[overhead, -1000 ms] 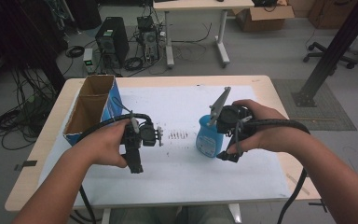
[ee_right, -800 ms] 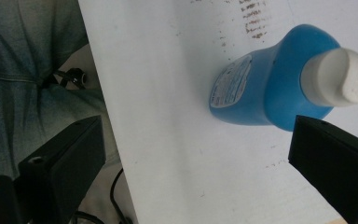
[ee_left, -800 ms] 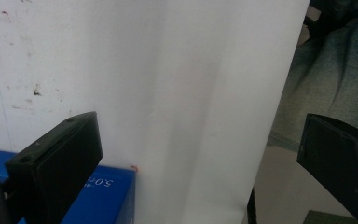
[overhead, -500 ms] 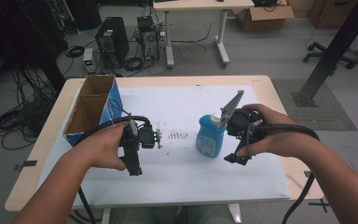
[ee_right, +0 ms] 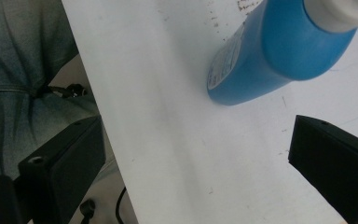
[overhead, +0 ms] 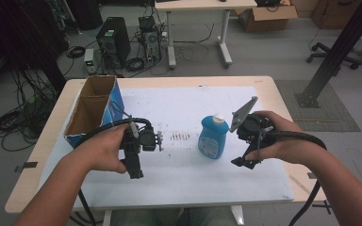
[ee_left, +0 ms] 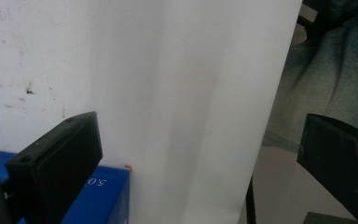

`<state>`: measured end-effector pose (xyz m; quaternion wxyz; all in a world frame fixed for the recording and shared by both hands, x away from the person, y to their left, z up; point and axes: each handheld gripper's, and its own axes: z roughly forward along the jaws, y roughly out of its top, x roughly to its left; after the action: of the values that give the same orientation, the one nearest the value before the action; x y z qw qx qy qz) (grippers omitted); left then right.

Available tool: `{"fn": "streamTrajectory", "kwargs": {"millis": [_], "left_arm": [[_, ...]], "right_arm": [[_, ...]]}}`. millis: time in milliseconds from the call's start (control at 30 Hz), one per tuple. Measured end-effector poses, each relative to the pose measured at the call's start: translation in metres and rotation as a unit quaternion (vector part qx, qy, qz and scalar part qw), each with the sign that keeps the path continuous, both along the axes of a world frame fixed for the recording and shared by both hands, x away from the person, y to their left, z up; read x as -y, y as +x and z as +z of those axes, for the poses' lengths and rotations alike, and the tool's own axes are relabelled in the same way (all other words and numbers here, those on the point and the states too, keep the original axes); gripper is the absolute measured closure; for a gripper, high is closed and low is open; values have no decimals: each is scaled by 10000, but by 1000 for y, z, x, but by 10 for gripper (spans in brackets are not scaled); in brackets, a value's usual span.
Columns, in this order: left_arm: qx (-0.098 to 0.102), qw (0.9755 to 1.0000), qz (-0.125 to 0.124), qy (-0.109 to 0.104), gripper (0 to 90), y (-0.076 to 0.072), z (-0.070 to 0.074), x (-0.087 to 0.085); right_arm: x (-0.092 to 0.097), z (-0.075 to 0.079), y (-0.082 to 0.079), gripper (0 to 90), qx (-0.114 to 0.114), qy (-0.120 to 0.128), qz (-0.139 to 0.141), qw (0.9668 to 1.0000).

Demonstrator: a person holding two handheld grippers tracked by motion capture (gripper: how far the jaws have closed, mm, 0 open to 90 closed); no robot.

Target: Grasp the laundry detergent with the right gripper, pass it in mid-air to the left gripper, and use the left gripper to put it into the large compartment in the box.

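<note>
**Right gripper drawing back from the blue bottle**

Since a second ago the right gripper (overhead: 243, 162) has been pulling away from the blue bottle (overhead: 212, 137), which it was pressed against then; now it is sitting just beside the bottle, apart from it, and the bottle is standing where it stood.

A wooden table (overhead: 42, 150) is carrying a white sheet (overhead: 188, 103) that is covering most of its top. At the sheet's left edge an open cardboard box (overhead: 93, 109) with blue sides is standing. The bottle, blue with a white cap, is standing upright near the middle of the sheet, right of a patch of dark specks (overhead: 179, 137).

The left gripper (overhead: 136, 173) is hovering over the sheet between the box and the specks, its jaws pointing toward the person. In the left gripper view its jaws are standing wide apart with nothing between them but the sheet's near edge.

In the right gripper view the jaws are likewise standing wide apart and empty, with the bottle (ee_right: 279, 51) lying beyond them on the sheet.
</note>
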<state>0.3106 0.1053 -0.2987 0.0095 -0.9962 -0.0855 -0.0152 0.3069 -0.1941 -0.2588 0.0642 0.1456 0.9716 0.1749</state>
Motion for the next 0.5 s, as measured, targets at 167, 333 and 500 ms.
{"fn": "streamTrajectory", "kwargs": {"millis": [167, 333, 500], "left_arm": [[-11, 10000, -36, -62, 3, 0, 3, 1], [-27, 9999, -75, -81, 2, -1, 5, 3], [-72, 9999, -133, -78, 2, -2, 6, 4]], "right_arm": [[10, -9, 2, 39, 11, 173, -141, 9998], [15, -18, 3, 39, 28, 333, -238, 9992], [19, -27, 4, 40, 28, 453, -279, 9986]]}}
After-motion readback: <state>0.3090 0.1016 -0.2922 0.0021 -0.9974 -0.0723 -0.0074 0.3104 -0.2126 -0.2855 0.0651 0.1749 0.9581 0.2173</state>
